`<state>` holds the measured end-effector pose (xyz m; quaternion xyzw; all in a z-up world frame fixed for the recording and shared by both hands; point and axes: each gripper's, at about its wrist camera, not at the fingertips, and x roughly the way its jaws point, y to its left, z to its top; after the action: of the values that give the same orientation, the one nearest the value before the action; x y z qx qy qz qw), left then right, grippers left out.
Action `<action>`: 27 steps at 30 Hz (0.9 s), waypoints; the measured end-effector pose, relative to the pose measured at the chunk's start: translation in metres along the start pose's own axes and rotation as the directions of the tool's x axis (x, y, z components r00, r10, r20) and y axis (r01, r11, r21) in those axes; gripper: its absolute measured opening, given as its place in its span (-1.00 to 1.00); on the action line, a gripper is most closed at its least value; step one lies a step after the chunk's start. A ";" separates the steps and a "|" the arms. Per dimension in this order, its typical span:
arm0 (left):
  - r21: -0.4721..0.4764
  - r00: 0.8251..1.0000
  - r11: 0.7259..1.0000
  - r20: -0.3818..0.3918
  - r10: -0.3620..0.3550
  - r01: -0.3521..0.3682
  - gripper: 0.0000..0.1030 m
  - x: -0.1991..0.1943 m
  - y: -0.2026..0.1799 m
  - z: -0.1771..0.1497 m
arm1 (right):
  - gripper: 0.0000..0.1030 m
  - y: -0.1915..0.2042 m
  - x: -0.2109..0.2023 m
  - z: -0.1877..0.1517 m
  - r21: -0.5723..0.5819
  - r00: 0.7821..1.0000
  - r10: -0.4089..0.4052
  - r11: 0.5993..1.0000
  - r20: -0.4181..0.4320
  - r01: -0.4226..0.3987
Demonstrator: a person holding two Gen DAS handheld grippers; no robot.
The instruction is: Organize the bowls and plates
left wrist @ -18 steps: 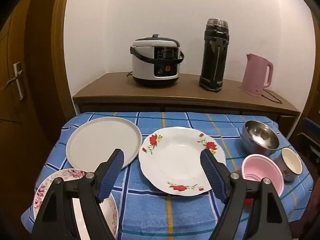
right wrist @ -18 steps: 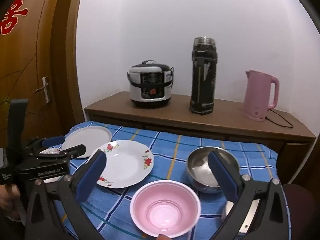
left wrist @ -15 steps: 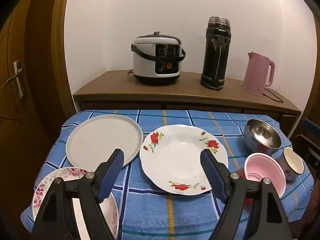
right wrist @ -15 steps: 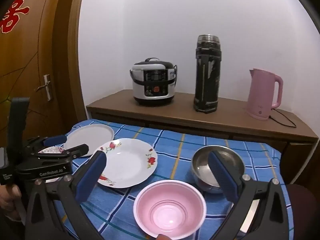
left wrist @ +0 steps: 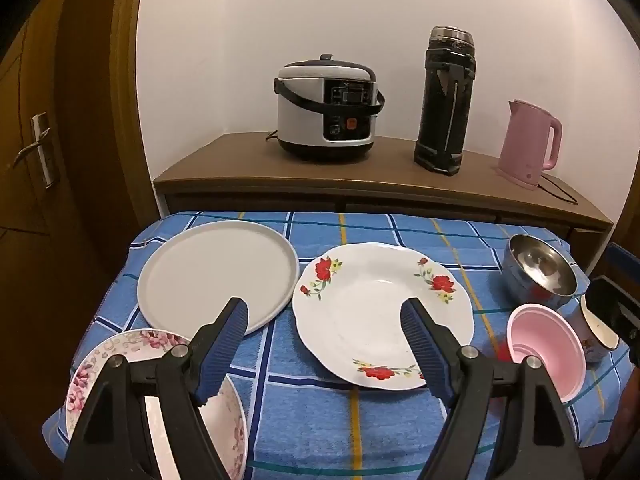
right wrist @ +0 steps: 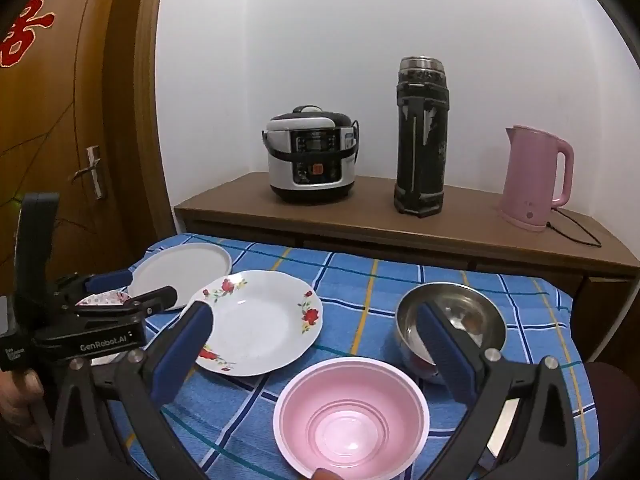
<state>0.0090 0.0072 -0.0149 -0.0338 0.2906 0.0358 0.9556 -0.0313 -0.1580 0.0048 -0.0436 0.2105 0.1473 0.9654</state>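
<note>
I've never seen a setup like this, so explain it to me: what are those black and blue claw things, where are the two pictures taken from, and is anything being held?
There is no robot here. A person holds a hand tool in each hand, and each tool carries a camera looking along its two blue-padded fingers.

One picture comes from the left gripper, the other from the right gripper. The right view also shows the left tool from the side.

On the blue checked tablecloth lie a plain white plate, a red-flowered plate, a pink-flowered plate, a steel bowl, a pink bowl and a cup.

Both grippers are open and hold nothing.
</note>
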 end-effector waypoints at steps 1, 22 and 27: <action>-0.002 1.000 1.000 0.000 0.000 0.000 0.57 0.000 0.001 0.000 | 1.00 -0.001 0.000 0.000 -0.001 1.000 0.004 1.000 -0.001 -0.004; -0.004 1.000 1.000 0.013 0.012 -0.012 0.57 -0.004 0.006 0.004 | 1.00 -0.005 -0.001 0.010 -0.011 1.000 0.023 1.000 0.002 -0.023; -0.005 1.000 1.000 0.017 0.013 -0.013 0.57 -0.004 0.007 0.004 | 1.00 -0.004 0.000 0.011 -0.011 1.000 0.022 1.000 0.003 -0.022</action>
<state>0.0076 0.0145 -0.0095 -0.0342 0.2827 0.0429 0.9576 -0.0261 -0.1602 0.0151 -0.0463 0.2086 0.1593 0.9638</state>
